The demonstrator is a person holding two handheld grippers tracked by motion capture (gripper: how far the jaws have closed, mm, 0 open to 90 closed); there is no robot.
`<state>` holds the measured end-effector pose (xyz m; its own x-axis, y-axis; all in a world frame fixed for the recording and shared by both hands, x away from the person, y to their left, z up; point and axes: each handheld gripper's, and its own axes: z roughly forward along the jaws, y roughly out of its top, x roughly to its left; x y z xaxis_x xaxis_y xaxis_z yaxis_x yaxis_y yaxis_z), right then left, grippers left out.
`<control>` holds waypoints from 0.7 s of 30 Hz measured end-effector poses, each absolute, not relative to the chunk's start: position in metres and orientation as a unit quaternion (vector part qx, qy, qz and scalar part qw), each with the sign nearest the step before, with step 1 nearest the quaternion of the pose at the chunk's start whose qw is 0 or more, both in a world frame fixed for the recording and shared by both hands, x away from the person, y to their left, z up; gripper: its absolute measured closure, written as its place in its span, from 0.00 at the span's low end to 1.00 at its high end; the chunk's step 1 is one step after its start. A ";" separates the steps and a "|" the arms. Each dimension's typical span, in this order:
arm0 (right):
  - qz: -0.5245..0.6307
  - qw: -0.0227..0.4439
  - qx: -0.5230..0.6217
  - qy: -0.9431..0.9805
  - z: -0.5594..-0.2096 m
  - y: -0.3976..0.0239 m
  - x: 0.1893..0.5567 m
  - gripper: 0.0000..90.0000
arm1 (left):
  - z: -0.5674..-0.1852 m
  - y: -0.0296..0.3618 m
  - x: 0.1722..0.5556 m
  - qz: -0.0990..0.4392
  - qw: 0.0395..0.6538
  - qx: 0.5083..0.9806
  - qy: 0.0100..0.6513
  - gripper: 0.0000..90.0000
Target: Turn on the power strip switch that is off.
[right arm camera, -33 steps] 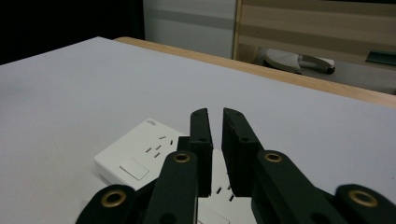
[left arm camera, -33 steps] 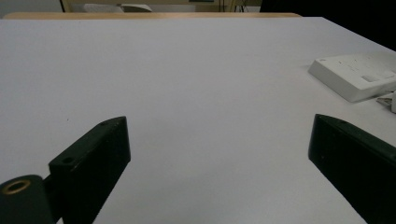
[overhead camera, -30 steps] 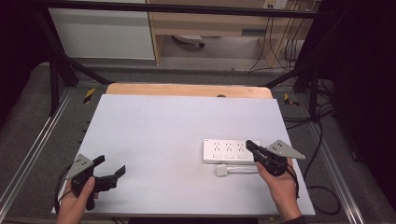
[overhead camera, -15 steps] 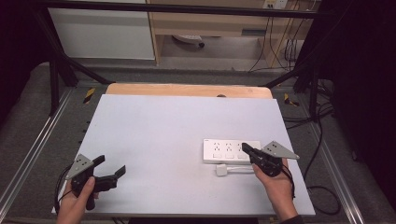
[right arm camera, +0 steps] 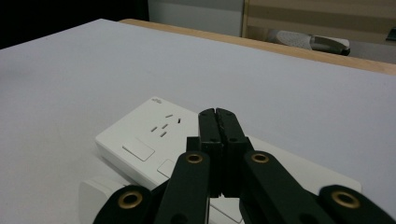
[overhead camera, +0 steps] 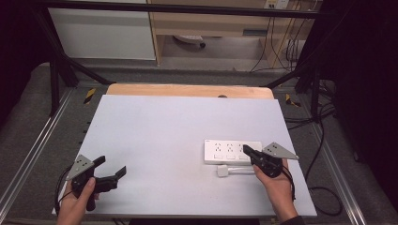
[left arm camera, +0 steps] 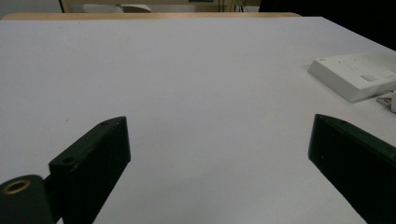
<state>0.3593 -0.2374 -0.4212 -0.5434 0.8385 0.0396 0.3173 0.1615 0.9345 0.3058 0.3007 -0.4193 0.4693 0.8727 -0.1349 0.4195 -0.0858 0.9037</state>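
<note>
The power strip (overhead camera: 232, 152) is lying at about four o'clock on the table (overhead camera: 155, 136), with a white plug (overhead camera: 224, 171) just beside its near edge. The right tongs (overhead camera: 247, 151) are hovering over the strip's right end, jaws pressed together on nothing. Pushing down there is likely risking a slide, since nothing is bracing the strip. The left tongs (overhead camera: 112, 168) are resting wide open at seven o'clock, well apart.
</note>
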 end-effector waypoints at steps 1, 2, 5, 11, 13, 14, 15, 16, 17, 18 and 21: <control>0.505 0.257 0.403 0.718 -0.422 -0.237 0.359 1.00 | -0.419 0.301 0.306 0.229 0.494 0.700 0.461 0.06; 0.505 0.257 0.404 0.718 -0.423 -0.237 0.360 1.00 | -0.419 0.301 0.306 0.229 0.493 0.701 0.461 0.06; 0.502 0.255 0.407 0.719 -0.424 -0.237 0.360 1.00 | -0.419 0.301 0.306 0.229 0.493 0.702 0.460 0.06; 0.499 0.253 0.409 0.721 -0.426 -0.238 0.360 1.00 | -0.419 0.301 0.306 0.229 0.494 0.701 0.460 0.06; 0.497 0.253 0.409 0.722 -0.427 -0.238 0.360 1.00 | -0.419 0.301 0.306 0.229 0.494 0.701 0.460 0.06; 0.497 0.253 0.410 0.722 -0.427 -0.238 0.360 1.00 | -0.419 0.301 0.306 0.230 0.494 0.702 0.460 0.06; 0.495 0.252 0.411 0.723 -0.428 -0.238 0.360 1.00 | -0.419 0.301 0.306 0.229 0.493 0.702 0.459 0.06; 0.495 0.252 0.411 0.723 -0.428 -0.238 0.360 1.00 | -0.419 0.301 0.306 0.230 0.493 0.702 0.459 0.06; 0.494 0.251 0.412 0.724 -0.429 -0.238 0.360 1.00 | -0.420 0.301 0.307 0.229 0.493 0.702 0.460 0.06; 0.493 0.251 0.412 0.724 -0.429 -0.238 0.360 1.00 | -0.420 0.301 0.307 0.229 0.490 0.704 0.459 0.06; 0.489 0.247 0.415 0.727 -0.431 -0.237 0.359 1.00 | -0.420 0.300 0.307 0.230 0.490 0.705 0.459 0.06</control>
<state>0.3594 -0.2371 -0.4314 -0.5339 0.8443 0.0466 0.3617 0.1782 0.9151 0.3067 0.3004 -0.4199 0.4738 0.8716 -0.1257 0.4219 -0.0994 0.9012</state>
